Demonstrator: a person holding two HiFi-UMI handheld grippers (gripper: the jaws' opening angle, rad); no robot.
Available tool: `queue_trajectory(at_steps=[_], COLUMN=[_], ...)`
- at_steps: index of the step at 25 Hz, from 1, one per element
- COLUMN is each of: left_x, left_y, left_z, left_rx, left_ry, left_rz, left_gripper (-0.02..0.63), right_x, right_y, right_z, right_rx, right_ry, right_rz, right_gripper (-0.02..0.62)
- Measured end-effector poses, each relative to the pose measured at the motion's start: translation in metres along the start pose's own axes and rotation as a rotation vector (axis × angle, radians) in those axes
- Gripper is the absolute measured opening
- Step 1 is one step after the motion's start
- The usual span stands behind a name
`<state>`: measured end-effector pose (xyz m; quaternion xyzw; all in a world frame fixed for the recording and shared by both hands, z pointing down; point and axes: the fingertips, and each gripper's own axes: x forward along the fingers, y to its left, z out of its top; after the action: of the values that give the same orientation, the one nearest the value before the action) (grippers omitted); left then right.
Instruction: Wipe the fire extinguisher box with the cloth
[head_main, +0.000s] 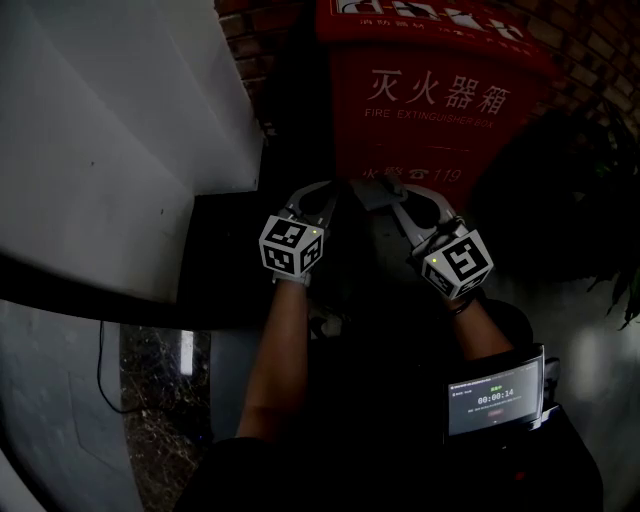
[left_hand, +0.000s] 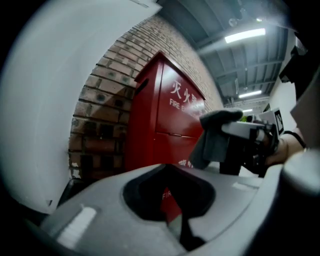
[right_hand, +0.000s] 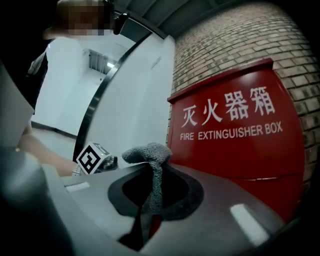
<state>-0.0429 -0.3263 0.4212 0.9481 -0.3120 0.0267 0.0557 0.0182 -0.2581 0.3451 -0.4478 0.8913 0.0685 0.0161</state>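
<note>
Against the brick wall (right_hand: 235, 40) stands the red fire extinguisher box (right_hand: 235, 150), and the right gripper (head_main: 392, 198) pinches the grey cloth (right_hand: 150, 152) tight near its front, likely so it can rub, while the left gripper (head_main: 332, 195), closed on nothing, waits just left of it.

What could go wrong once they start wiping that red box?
The right gripper pinches the grey cloth only by a narrow fold, so the cloth might slip out when dragged. The cloth is bunched, not spread, so the hard jaws could scrape the fire extinguisher box. The left gripper, shut and empty, hangs close by and might bump the right one.
</note>
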Motion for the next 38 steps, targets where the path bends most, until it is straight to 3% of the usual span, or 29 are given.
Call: queue_trajectory(at_steps=[8,12,16,30,38], left_x=[-0.008,-0.009,-0.007,-0.002,-0.011], left_y=[-0.047,-0.058,-0.054,-0.053,-0.043], left_z=[0.011,0.025,0.055,0.162,0.186], left_rx=[0.029,0.086,0.166,0.202,0.220], left_ry=[0.007,0.020,0.005,-0.080,-0.085], left_rz=[-0.021,-0.020,-0.011,0.017,0.062], left_gripper=[0.002,0.002,0.002,0.002,0.002], right_x=[-0.040,-0.047,-0.039,0.016,0.038], right_y=[-0.012,-0.023,-0.030,-0.050,-0.060], right_z=[0.009,0.024,0.052,0.134,0.184], right_rx=[-0.095,-0.161,-0.242,-0.434,-0.542], right_ry=[0.034,0.037,0.022,-0.042,-0.109], right_rz=[-0.015,-0.066,-0.107,-0.169,-0.209], right_gripper=[0.029,0.029,0.029,0.029,0.029])
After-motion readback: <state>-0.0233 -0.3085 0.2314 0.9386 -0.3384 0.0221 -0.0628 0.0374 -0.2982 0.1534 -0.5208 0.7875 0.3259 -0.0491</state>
